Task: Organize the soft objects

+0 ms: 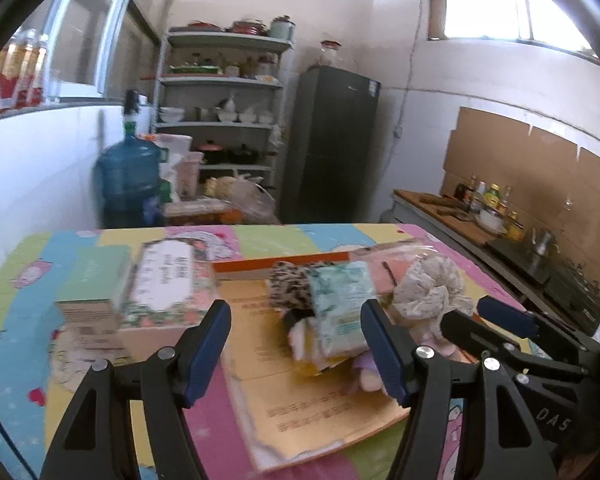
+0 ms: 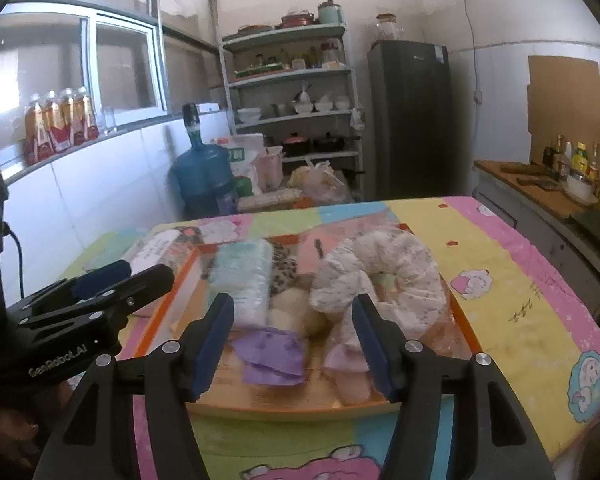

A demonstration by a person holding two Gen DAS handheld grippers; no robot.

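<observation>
Wide colourful table cover [image 2: 512, 264] fills the scene, a cartoon-print sheet that gives everything a soft bed to sit on, and on it lies a flattened cardboard sheet [image 1: 300, 408] with an orange rim, apparently serving as the sorting area, since the soft things are heaped together on it. Off to the left of that sheet, two tissue boxes stand side by side: the floral box [image 1: 166, 292] and just beside it a green box [image 1: 90, 300], squared up and apart from the heap, so they look already sorted, though that is my reading. Now the pile itself: biggest is the white speckled fabric ring [image 2: 388, 280], curled on the right side of the cardboard; next to it the pale green tissue pack [image 2: 242, 280] lying against a leopard-print cloth [image 2: 282, 272]; nearer the camera a purple cloth [image 2: 274, 356] and some cream fluffy pieces, too blurred to name. The left gripper [image 1: 296, 344] hovers over the near edge of the pile, jaws wide apart, holding nothing, lined up roughly on the tissue pack. The right gripper [image 2: 294, 340] likewise stands wide open and empty, framing the purple cloth and the ring's lower end. Sorting of the heap looks hardly begun; a pick seems to be the step in hand.
</observation>
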